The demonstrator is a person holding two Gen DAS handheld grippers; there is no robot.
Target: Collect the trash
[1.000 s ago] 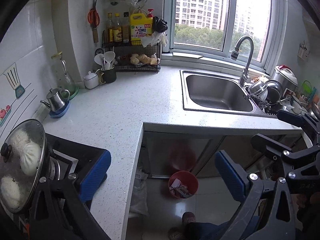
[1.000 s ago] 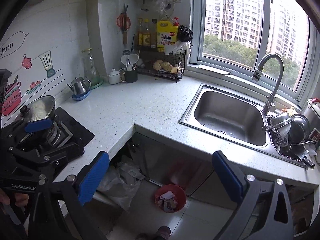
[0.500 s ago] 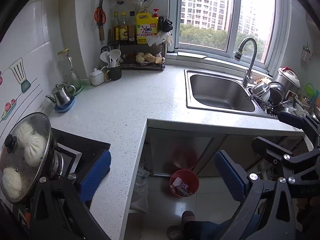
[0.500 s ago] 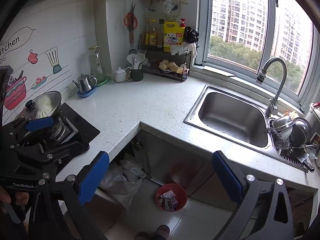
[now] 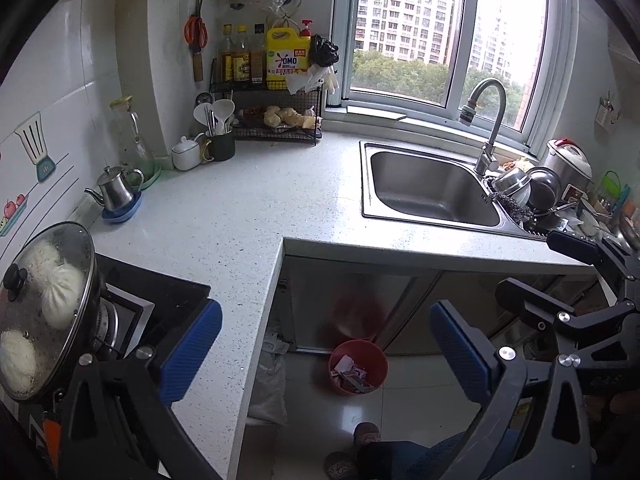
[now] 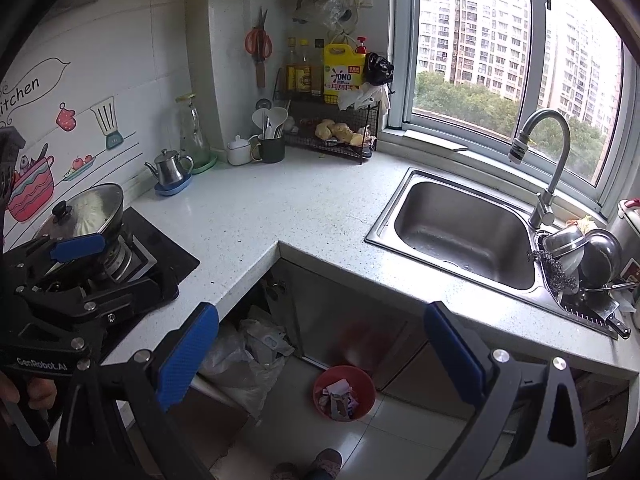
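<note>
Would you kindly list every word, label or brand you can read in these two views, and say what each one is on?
"OMO": yellow detergent jug on the wire rack.
"itchen": wall sticker, its first letter cut off at the picture's edge.
"GenRobot.AI": body of the left gripper, seen from the right wrist.
Too small or blurred to read: labels on the brown bottles, the rice cooker panel, and wrappers in the red bin.

Home kitchen: white speckled stone countertop (image 5: 256,200), stainless steel sink (image 6: 460,236) beneath a window, lidded steel pot (image 5: 44,304) on black stove.
</note>
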